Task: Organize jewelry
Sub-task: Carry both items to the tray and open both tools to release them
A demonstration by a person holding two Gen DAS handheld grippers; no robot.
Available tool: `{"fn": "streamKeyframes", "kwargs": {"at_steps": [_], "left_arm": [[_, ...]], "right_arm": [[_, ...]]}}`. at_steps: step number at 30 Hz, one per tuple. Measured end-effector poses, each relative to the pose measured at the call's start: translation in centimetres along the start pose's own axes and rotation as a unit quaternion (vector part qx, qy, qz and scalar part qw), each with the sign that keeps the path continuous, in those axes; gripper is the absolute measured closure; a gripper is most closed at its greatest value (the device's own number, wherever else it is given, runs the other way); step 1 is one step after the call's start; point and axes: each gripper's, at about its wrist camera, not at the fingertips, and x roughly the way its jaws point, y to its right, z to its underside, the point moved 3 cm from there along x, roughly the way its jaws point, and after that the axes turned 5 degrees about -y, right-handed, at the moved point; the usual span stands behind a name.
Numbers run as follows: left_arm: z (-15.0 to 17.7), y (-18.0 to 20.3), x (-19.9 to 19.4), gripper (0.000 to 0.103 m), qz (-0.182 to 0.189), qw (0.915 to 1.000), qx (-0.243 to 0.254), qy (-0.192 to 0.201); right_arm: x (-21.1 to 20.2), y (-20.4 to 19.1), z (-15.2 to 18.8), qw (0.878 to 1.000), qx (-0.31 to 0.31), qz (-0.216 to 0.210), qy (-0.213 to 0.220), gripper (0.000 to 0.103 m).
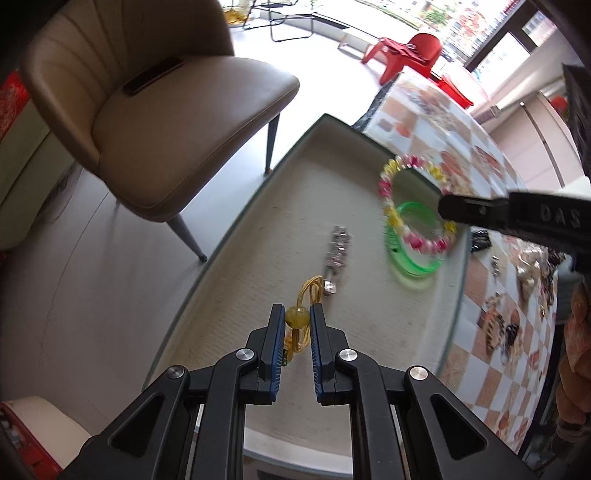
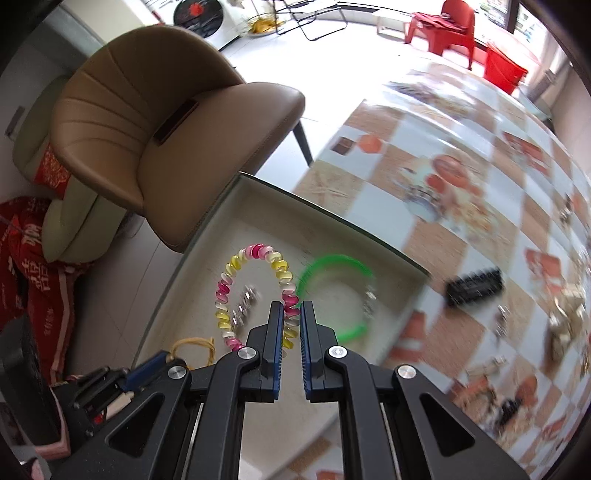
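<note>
- Yellow cord with a round yellow bead (image 1: pixel 296 316) sat pinched between the fingers of the left gripper (image 1: pixel 296 320); the bead was clamped at the tips, and the cord looped out ahead onto the tray and trailed back between the fingers.
- Pink, yellow and white beads made up the bracelet (image 2: pixel 255 291) that the right gripper (image 2: pixel 291 314) held — its fingers were closed on one side of the ring, and the rest of the loop stood out to the left of the tips, above the tray floor.
- From the left wrist view the same bracelet (image 1: pixel 413 203) hung from the black tip of the right gripper (image 1: pixel 476 212), over the far right part of the tray.
- Both pieces were over a shallow, pale-lined tray (image 1: pixel 258 236) at the edge of the surface.
- A green bangle (image 1: pixel 413 243) lay on the tray lining just below the beaded bracelet; motion blur smeared its outline.
- A silver chain piece (image 1: pixel 338 258) lay stretched near the tray's middle, its near end just beside the yellow cord's loop.
- The surface (image 2: pixel 461 192) carried a checked orange-and-white cloth — a dark hair clip (image 2: pixel 474 286) lay on it just outside the tray's right wall.
- A tan upholstered chair (image 1: pixel 155 122) stood on the floor beyond the tray's left edge.
- A red plastic chair (image 2: pixel 447 26) stood well apart, near the window.
</note>
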Motion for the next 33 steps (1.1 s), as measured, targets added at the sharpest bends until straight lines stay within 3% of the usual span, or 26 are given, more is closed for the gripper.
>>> {"fn": "streamKeyframes", "kwargs": {"at_steps": [9,24,26,30,31,32,33], "left_arm": [[0.0,-1.4,2.0,0.087,-0.027,0.9995,-0.015,-0.005],[0.5,-0.6,3.8,0.086,-0.086,0.9957,0.005,-0.034],[0.5,-0.4,3.7,0.086,-0.092,0.9952,0.011,-0.033],[0.7,-0.1,3.3,0.086,-0.092,0.9950,0.022,-0.030],[0.8,0.1,3.2,0.061,-0.093,0.9949,0.023,-0.030],[0.8,0.1,3.1,0.013,-0.097,0.9946,0.024,-0.029],[0.9,0.1,2.8,0.000,-0.104,0.9941,0.020,-0.020]], "right_arm": [[4.8,-0.8,-3.0,1.000,-0.001,0.006,-0.020,0.094],[7.9,-0.3,-3.1,0.998,-0.014,0.030,-0.045,0.093],[7.8,-0.4,-3.0,0.998,-0.013,0.024,-0.049,0.089],[7.1,-0.4,-3.0,0.999,-0.009,0.014,-0.042,0.053],[6.7,-0.4,-2.9,0.999,-0.008,0.008,-0.037,0.052],[6.2,-0.4,-2.9,0.999,-0.007,0.002,-0.034,0.052],[5.8,-0.4,-2.9,0.999,-0.005,-0.002,-0.031,0.052]]}}
